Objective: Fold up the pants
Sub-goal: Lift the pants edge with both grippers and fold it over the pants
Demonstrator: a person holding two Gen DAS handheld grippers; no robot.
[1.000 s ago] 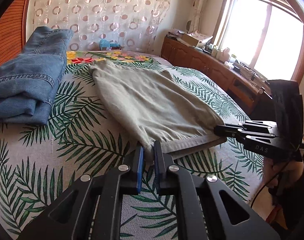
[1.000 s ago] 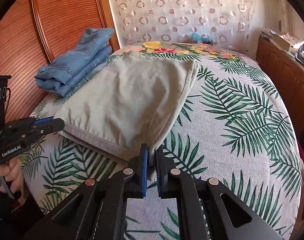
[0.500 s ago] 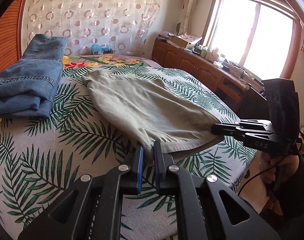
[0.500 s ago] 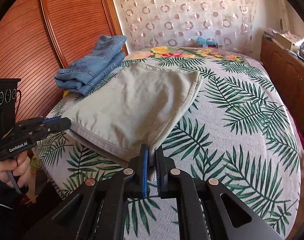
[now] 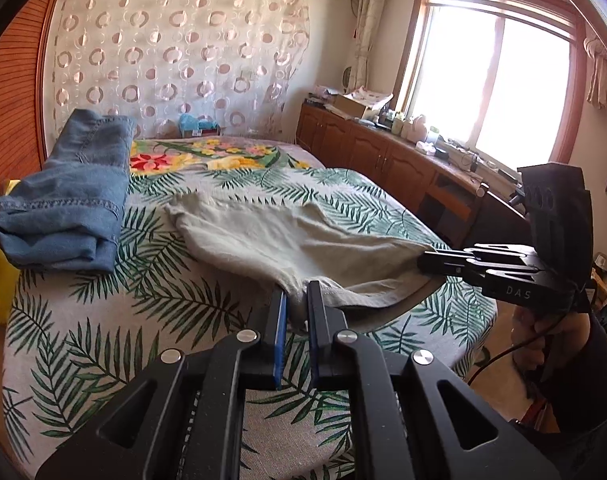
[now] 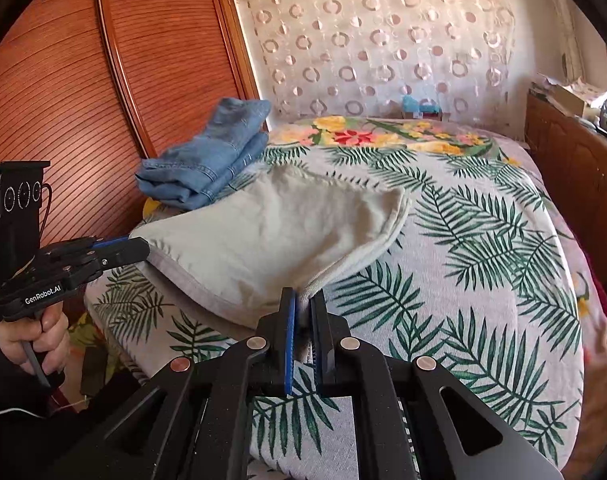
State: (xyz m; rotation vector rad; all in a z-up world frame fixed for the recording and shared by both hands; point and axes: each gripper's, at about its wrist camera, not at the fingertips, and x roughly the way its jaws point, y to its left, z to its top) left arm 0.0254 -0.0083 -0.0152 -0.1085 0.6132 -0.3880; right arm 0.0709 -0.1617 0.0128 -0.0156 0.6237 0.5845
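Pale grey-green pants stretch across the leaf-print bed, their near hem lifted off the cover and sagging between two grips. My left gripper is shut on the hem's left corner. It also shows from the side in the right wrist view, pinching that corner. My right gripper is shut on the other corner, and in the left wrist view it appears at the right with cloth in its tips. The far end of the pants still rests on the bed.
Folded blue jeans lie at the bed's far left by a slatted wooden panel. A wooden cabinet with clutter runs under the window on the right. A person's hands hold both gripper handles.
Both grippers have risen and drawn back toward the foot of the bed, lifting the hem off the cover. The pants' near part now hangs in the air.
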